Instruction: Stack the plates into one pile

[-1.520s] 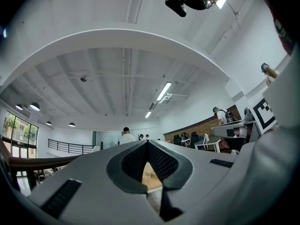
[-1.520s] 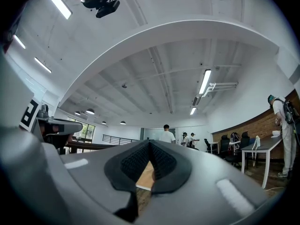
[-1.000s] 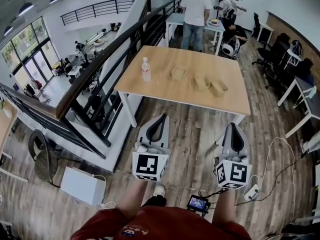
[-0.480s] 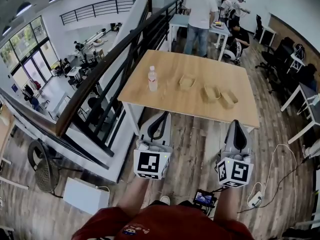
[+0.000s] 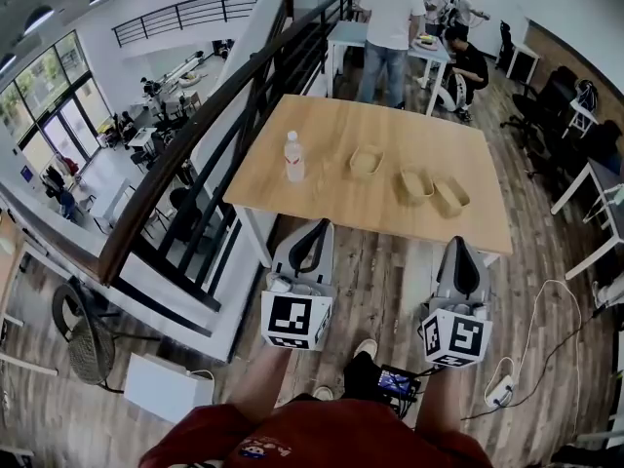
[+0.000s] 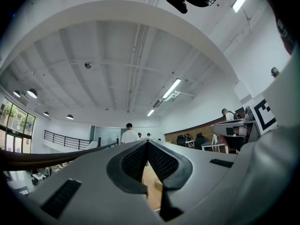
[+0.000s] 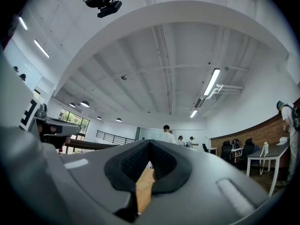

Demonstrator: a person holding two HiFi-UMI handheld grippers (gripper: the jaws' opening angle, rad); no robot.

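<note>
Three shallow tan plates lie apart on the wooden table (image 5: 331,198): one (image 5: 367,161) near the middle, two more (image 5: 415,184) (image 5: 450,195) to its right. My left gripper (image 5: 317,225) and right gripper (image 5: 460,243) hang side by side before the table's near edge, over the floor, both shut and empty. In the left gripper view the jaws (image 6: 147,142) meet at the tips, with a slice of tabletop (image 6: 152,186) below them. The right gripper view shows its jaws (image 7: 150,142) closed too, tilted up toward the ceiling.
A clear water bottle (image 5: 292,156) stands on the table's left part. A dark stair railing (image 5: 219,105) runs along the left. People stand and sit at desks (image 5: 390,13) behind the table. A white box (image 5: 164,388), cables and a power strip (image 5: 501,390) lie on the floor.
The table and plates have drawn nearer and shifted slightly right in the head view as the person steps forward. Both grippers stay shut and level in front.
</note>
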